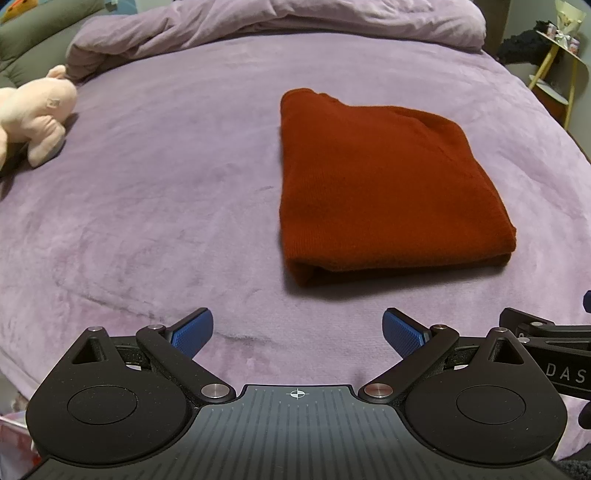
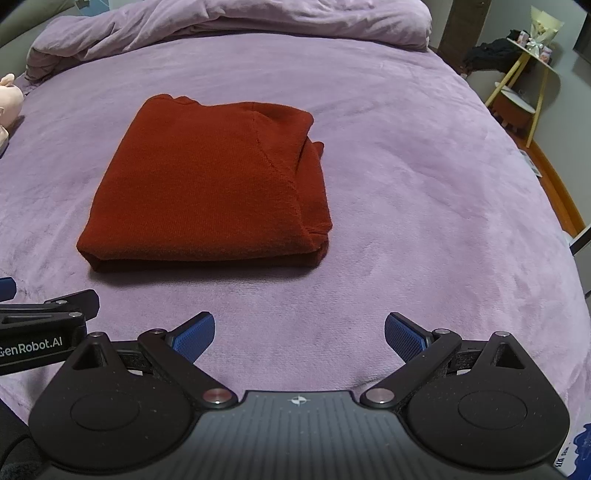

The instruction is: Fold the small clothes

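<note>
- Pale pink plush toy (image 1: 35,114), soft and lumpy, at the bed's left edge.
- Left gripper (image 1: 297,334) near the bed's near edge, blue ribbed pads (image 1: 194,332) wide apart, clamping nothing; "GenRobot.AI" printed on its black side.
- Rust-red knit garment (image 2: 207,184), folded into a thick rectangle, fine ribbed weave, flat mid-bed on the fuzzy lilac bed cover (image 2: 424,184).
- Right gripper (image 2: 299,336) just beside the left, fingers spread, empty; letters "DAS" legible on its body.
- Bunched lilac duvet (image 2: 240,18) along the far edge.
</note>
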Action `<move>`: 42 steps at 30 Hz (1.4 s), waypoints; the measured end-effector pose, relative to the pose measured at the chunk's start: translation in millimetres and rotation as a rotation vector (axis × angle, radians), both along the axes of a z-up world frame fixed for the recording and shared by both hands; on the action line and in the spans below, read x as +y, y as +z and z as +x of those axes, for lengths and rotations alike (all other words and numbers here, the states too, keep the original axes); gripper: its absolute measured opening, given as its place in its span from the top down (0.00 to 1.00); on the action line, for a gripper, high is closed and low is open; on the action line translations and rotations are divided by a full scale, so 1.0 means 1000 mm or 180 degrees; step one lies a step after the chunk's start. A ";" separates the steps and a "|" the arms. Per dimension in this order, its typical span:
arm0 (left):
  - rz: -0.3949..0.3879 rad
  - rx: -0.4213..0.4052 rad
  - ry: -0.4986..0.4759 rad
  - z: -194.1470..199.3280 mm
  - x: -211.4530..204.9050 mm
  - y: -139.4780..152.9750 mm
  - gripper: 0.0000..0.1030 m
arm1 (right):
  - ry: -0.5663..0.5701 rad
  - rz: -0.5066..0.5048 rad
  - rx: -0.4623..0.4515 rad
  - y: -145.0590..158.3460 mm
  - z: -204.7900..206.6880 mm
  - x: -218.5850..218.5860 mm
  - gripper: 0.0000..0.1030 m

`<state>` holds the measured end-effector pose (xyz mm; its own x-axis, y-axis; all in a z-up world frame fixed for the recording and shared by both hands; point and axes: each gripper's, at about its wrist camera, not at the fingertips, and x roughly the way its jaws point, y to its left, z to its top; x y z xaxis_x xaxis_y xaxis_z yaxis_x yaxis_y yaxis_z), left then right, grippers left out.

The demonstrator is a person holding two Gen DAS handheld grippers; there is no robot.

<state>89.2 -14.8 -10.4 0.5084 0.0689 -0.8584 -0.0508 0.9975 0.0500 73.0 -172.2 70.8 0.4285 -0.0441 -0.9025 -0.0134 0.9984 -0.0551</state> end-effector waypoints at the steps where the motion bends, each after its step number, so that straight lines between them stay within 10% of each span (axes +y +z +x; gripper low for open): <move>1: 0.0001 0.0002 -0.0002 0.000 0.000 0.000 0.02 | 0.0002 0.0001 0.0000 0.000 0.000 0.000 0.04; 42: 0.0089 -0.0002 -0.0048 0.000 -0.002 -0.001 0.02 | 0.0001 -0.0007 -0.0017 0.000 0.000 0.000 0.04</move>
